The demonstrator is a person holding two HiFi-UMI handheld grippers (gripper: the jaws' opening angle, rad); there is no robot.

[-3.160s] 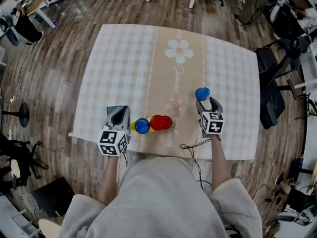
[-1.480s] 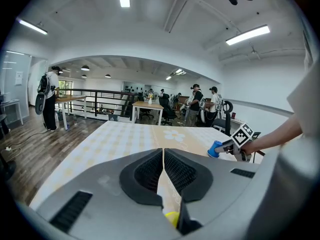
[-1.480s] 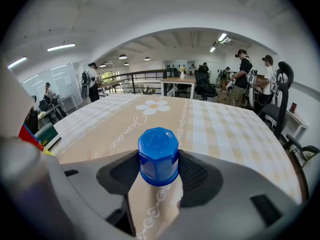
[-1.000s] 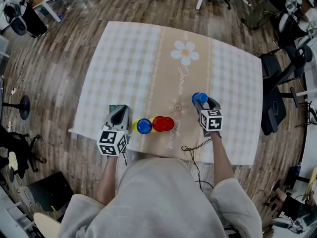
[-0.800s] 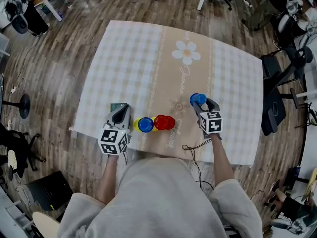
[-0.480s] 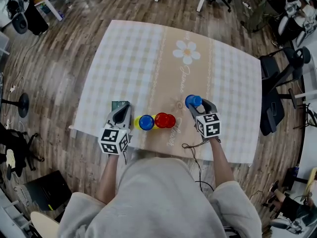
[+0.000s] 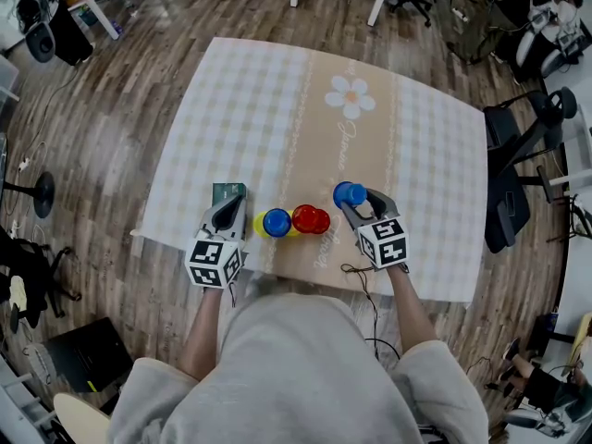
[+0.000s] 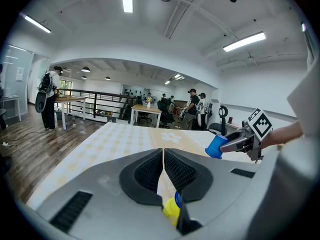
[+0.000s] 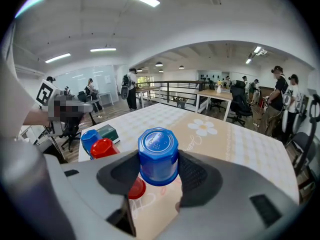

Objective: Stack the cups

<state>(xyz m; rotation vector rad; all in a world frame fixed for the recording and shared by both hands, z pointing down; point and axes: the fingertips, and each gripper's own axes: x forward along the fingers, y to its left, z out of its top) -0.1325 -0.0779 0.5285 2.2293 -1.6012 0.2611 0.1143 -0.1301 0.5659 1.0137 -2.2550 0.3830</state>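
My right gripper [image 7: 355, 202] is shut on an upside-down blue cup [image 7: 350, 193], held above the table just right of the other cups. In the right gripper view this blue cup [image 9: 158, 154] sits between the jaws. Two red cups [image 7: 310, 218] stand close together at the table's near edge. Left of them another blue cup [image 7: 276, 222] sits over a yellow cup [image 7: 261, 224]. My left gripper [image 7: 233, 211] rests just left of that pair, shut and empty. The yellow cup [image 8: 171, 207] shows below its closed jaws [image 8: 163, 156].
A small green box [image 7: 227, 192] lies on the checked tablecloth [image 7: 277, 109] beside the left gripper's tip. Office chairs [image 7: 509, 183] stand to the table's right. A thin cable [image 7: 356, 271] trails off the near edge. People and desks fill the room beyond.
My right gripper has carried the blue cup leftward and nearer, closing on the red cups. The left gripper and the standing cups have kept their places.
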